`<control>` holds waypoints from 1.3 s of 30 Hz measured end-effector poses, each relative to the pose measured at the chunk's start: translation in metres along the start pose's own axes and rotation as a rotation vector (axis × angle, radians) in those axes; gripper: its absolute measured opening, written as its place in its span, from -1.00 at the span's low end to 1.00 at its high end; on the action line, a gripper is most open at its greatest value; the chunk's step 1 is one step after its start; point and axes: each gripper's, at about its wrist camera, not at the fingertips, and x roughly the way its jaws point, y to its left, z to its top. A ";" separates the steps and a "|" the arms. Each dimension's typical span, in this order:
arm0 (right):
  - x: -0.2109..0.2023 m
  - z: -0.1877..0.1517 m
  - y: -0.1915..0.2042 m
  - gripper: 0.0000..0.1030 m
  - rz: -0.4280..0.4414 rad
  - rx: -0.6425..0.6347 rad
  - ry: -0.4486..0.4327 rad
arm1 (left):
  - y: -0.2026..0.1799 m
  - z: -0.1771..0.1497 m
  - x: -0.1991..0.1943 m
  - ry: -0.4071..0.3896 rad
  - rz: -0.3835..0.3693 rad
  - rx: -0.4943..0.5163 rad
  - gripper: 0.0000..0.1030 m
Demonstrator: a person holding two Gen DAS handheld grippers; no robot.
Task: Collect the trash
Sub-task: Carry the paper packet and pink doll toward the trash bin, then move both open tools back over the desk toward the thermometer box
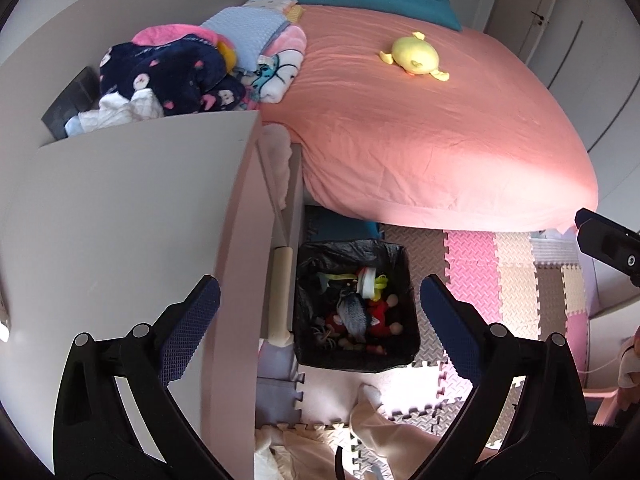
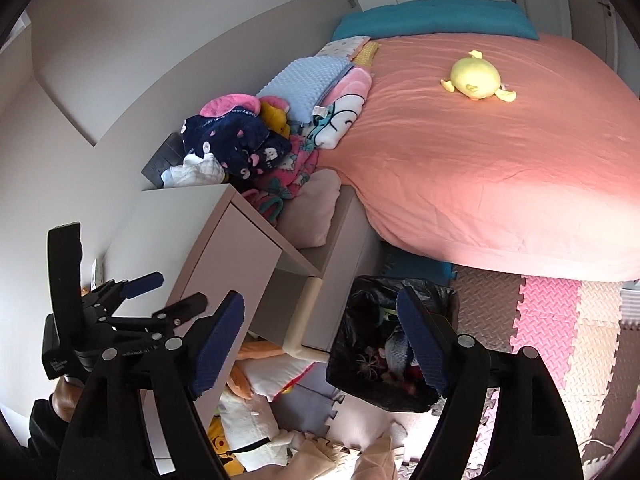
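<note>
A black-lined trash bin point(image 1: 394, 356) stands on the foam floor mat beside the bed, holding several items, among them a grey plush fish point(image 1: 354, 314), red pieces and a white roll. My left gripper point(image 1: 320, 332) is open and empty, high above the bin. My right gripper point(image 2: 320, 344) is open and empty, above the same bin point(image 2: 360, 364). The left gripper also shows in the right wrist view point(image 2: 160, 292), open, by the white desk. A yellow plush toy point(image 1: 416, 56) lies on the pink bed point(image 1: 440, 140); it also shows in the right wrist view point(image 2: 476, 78).
A white desk point(image 1: 132, 220) stands left of the bin. Folded blankets and clothes point(image 1: 188, 72) pile up at the bed's left side. Coloured foam tiles point(image 1: 516, 280) cover the floor. Plush toys and cushions point(image 2: 256, 400) lie under the desk. My socked foot point(image 1: 372, 412) stands near the bin.
</note>
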 end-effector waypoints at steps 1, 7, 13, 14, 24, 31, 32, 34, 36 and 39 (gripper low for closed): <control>0.003 0.000 0.005 0.54 0.003 -0.008 0.005 | 0.003 -0.002 -0.001 0.001 0.003 -0.010 0.88; 0.013 0.001 0.033 0.54 0.042 -0.058 0.019 | 0.028 -0.012 -0.012 -0.004 0.018 -0.061 0.88; 0.026 0.004 0.074 0.54 0.081 -0.128 0.045 | 0.061 -0.026 -0.030 -0.027 0.032 -0.117 0.88; 0.028 0.005 0.082 0.54 0.089 -0.140 0.049 | 0.068 -0.028 -0.033 -0.030 0.038 -0.127 0.88; 0.056 0.003 0.166 0.54 0.179 -0.277 0.104 | 0.146 -0.065 -0.066 -0.060 0.119 -0.289 0.88; 0.080 -0.006 0.243 0.54 0.264 -0.407 0.140 | 0.209 -0.099 -0.092 -0.082 0.188 -0.437 0.88; 0.084 -0.007 0.251 0.54 0.275 -0.420 0.144 | 0.218 -0.105 -0.095 -0.082 0.196 -0.458 0.88; 0.091 -0.011 0.271 0.54 0.299 -0.448 0.158 | 0.235 -0.117 -0.102 -0.085 0.219 -0.497 0.88; 0.098 -0.015 0.287 0.54 0.317 -0.470 0.171 | 0.249 -0.127 -0.108 -0.084 0.236 -0.527 0.88; 0.108 -0.022 0.313 0.54 0.344 -0.507 0.193 | 0.269 -0.142 -0.117 -0.084 0.263 -0.574 0.88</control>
